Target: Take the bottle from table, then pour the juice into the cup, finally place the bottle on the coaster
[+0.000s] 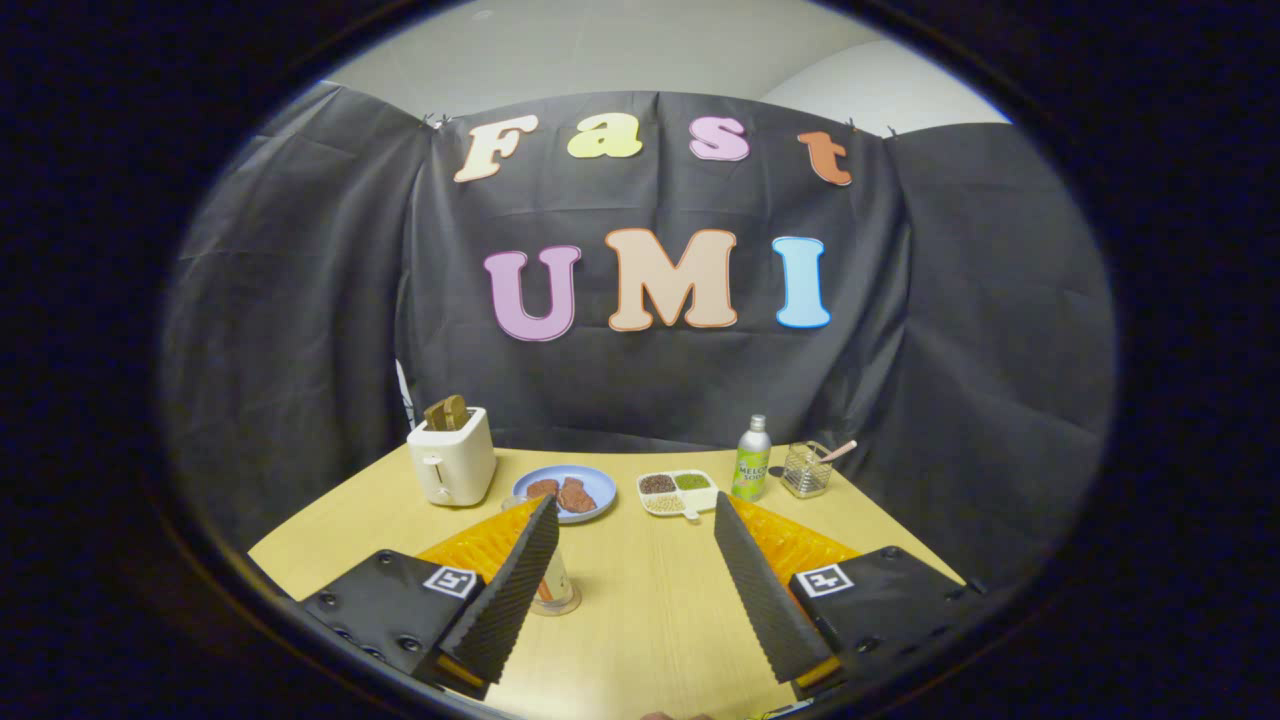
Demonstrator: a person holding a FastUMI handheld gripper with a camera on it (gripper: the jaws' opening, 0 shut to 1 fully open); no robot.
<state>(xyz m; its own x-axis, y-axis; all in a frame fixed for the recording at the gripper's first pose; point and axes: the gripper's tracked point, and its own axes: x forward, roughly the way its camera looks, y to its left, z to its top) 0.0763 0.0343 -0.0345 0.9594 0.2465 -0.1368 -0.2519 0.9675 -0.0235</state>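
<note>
A silver bottle (752,460) with a green label stands upright at the far right of the wooden table (650,600), well beyond my right finger. A clear cup (556,590) stands close by, partly hidden behind my left finger (510,590). My gripper (635,503) is open above the near part of the table, with bare tabletop between its fingers. A small dark flat thing (776,471) lies just right of the bottle; I cannot tell whether it is the coaster.
A white toaster (452,462) with toast stands at the far left. A blue plate (590,478) with food and a white divided dish (678,492) sit in the middle at the back. A wire basket (806,470) holding a utensil stands right of the bottle.
</note>
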